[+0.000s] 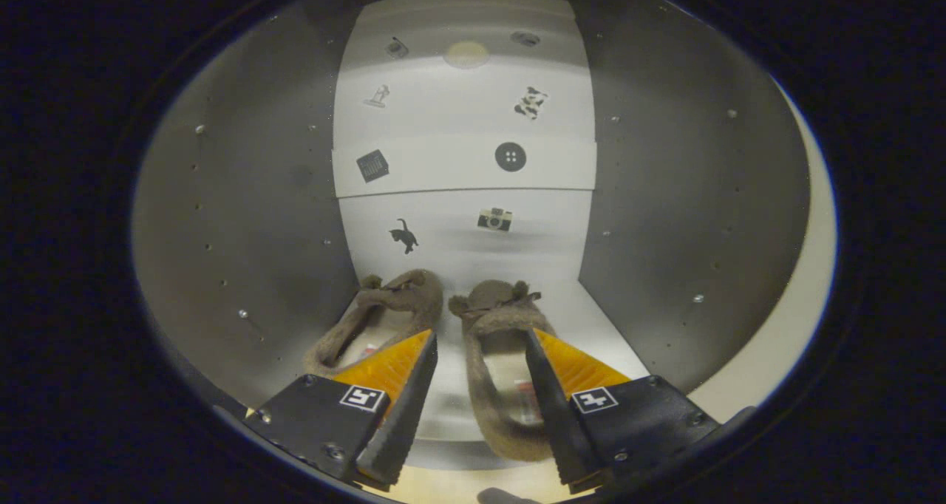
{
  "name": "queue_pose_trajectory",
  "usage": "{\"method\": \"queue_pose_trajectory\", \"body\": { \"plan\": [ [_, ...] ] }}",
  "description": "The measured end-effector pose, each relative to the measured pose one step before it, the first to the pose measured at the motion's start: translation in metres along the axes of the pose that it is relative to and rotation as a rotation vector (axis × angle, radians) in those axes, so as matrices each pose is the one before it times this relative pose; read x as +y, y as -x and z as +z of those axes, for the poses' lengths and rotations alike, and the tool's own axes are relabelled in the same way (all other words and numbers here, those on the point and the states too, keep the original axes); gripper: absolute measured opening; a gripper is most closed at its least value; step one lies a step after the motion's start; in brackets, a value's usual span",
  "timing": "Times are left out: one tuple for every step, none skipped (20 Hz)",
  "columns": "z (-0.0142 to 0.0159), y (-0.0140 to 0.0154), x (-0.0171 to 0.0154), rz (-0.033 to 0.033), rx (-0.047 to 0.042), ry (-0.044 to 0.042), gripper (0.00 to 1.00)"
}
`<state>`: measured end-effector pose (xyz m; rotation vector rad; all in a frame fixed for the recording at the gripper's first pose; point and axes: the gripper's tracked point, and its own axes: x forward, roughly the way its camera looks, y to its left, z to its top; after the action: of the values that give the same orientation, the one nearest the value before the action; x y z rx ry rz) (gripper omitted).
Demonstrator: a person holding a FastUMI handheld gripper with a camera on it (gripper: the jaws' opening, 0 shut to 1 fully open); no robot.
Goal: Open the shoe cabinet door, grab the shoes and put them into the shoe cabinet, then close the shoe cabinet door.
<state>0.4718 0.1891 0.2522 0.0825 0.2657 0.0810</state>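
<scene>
Two fuzzy brown slippers lie side by side on the floor of the open shoe cabinet (244, 230), toes toward the back wall. The left slipper (373, 315) lies partly behind my left finger. The right slipper (491, 371) lies between and just ahead of my fingers, its heel near the cabinet's front edge. My gripper (480, 341) is open, and its fingers do not press on either slipper.
The cabinet's white back wall (462, 164) carries small dark stickers. Grey side panels (687, 208) with rows of peg holes stand to the left and right. A light wooden floor (768, 356) shows outside at the right and below.
</scene>
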Motion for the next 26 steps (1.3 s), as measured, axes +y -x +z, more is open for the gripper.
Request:
{"method": "queue_pose_trajectory", "body": {
  "plan": [
    [0.00244, 0.01355, -0.00149, -0.00013, -0.02410, 0.00501, 0.78],
    [0.00360, 0.01751, -0.00510, -0.01409, -0.03055, 0.01084, 0.78],
    [0.00176, 0.01746, -0.00191, -0.00153, -0.02506, 0.00058, 0.78],
    [0.00093, 0.01788, -0.00063, 0.00590, -0.01589, -0.00369, 0.80],
    [0.00177, 0.02057, -0.00123, 0.00520, -0.01990, -0.00730, 0.83],
    [0.00172, 0.01954, -0.00310, 0.00289, -0.01390, -0.00270, 0.86],
    [-0.00003, 0.01915, -0.00391, -0.00368, -0.01370, 0.00274, 0.90],
    [-0.00008, 0.01900, -0.00276, 0.00086, -0.01443, -0.00062, 0.98],
    [0.00062, 0.01934, -0.00383, -0.00473, -0.01060, 0.00114, 0.99],
    [-0.00114, 0.02074, -0.00343, -0.00210, -0.00912, 0.00076, 0.99],
    [0.00020, 0.02106, -0.00040, 0.00881, -0.01419, -0.00645, 0.99],
    [-0.00041, 0.02174, 0.00109, 0.01732, -0.01298, -0.00375, 0.99],
    [-0.00311, 0.02166, -0.00056, 0.00753, -0.00725, 0.00777, 0.99],
    [-0.00287, 0.02220, -0.00464, -0.00598, -0.00571, 0.01171, 0.99],
    [-0.00227, 0.02192, -0.00407, -0.00234, -0.00600, 0.00822, 0.99],
    [-0.00208, 0.02230, -0.00215, 0.00460, -0.00648, 0.00069, 0.99],
    [-0.00347, 0.02125, -0.00395, 0.00219, -0.00155, -0.00420, 0.99],
    [-0.00223, 0.02174, -0.00626, 0.00247, -0.00272, -0.00340, 0.99],
    [-0.00224, 0.02036, -0.00847, -0.00522, 0.00116, 0.00012, 0.99],
    [-0.00060, 0.01900, -0.01126, -0.01136, -0.00511, -0.00206, 0.99],
    [0.00009, 0.01436, -0.01298, -0.01727, -0.00403, -0.00367, 0.99],
    [0.00039, 0.01506, -0.01590, -0.02024, -0.00263, -0.00369, 0.99],
    [-0.00110, 0.01486, -0.01616, -0.02091, -0.00378, -0.00048, 0.99],
    [0.00120, 0.01215, -0.01872, -0.02891, -0.00540, 0.00135, 0.99],
    [-0.00014, 0.00950, -0.01767, -0.02453, -0.00691, -0.00196, 0.99],
    [0.00119, 0.00759, -0.01651, -0.01890, -0.00613, -0.00199, 0.99]
  ]
}}
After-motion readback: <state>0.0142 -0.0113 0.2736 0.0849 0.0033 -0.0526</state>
